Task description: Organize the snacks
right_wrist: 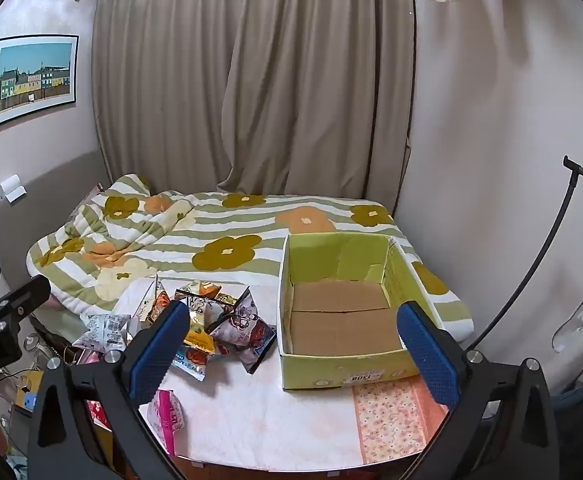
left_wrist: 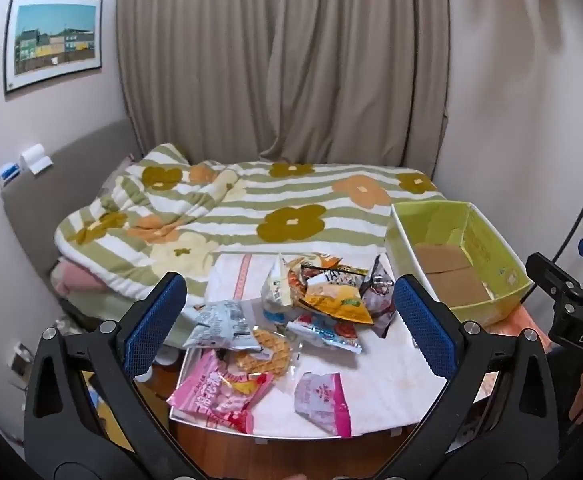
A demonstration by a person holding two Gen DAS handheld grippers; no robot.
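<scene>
**Snack sort: not yet begun, both tools empty**

Bedroom, beige curtain [left_wrist: 283,60] at rear, bed w/ flowered striped blanket [left_wrist: 251,208] behind. Work surface is a small table [right_wrist: 275,412] under a white cloth, set against the bed edge.

Snack pile [left_wrist: 291,312] lies loose on the left part of the table: waffle pack [left_wrist: 267,350], pink packet [left_wrist: 219,394], pink-and-white packet [left_wrist: 323,404], grey printed bag [left_wrist: 223,326], orange bag [left_wrist: 337,300], dark purple bag [right_wrist: 247,326], others overlapping. Some pkts sit near the table's left edge.

Green cardboard box [right_wrist: 343,376] stands at the table's right, open top, just beside the pile; nothing visible inside, bare cardboard floor only.

Left gripper [left_wrist: 287,322] hovers over the pile, fingers wide apart, nothing between the pads. Right gripper [right_wrist: 291,346] hovers in front of the box & the pile's right edge, fingers equally wide apart, nothing held.

Assessment: step in hand appears to be the first pick; no pkt has reached the box. Next move likely calls for lowering one tool onto a single top-lying pkt, e.g. the orange or purple bag, closing on a puffed part or seam, then lifting clear and carrying it over the box wall. Risk: crinkly film may slip, or neighbours drag along.
</scene>
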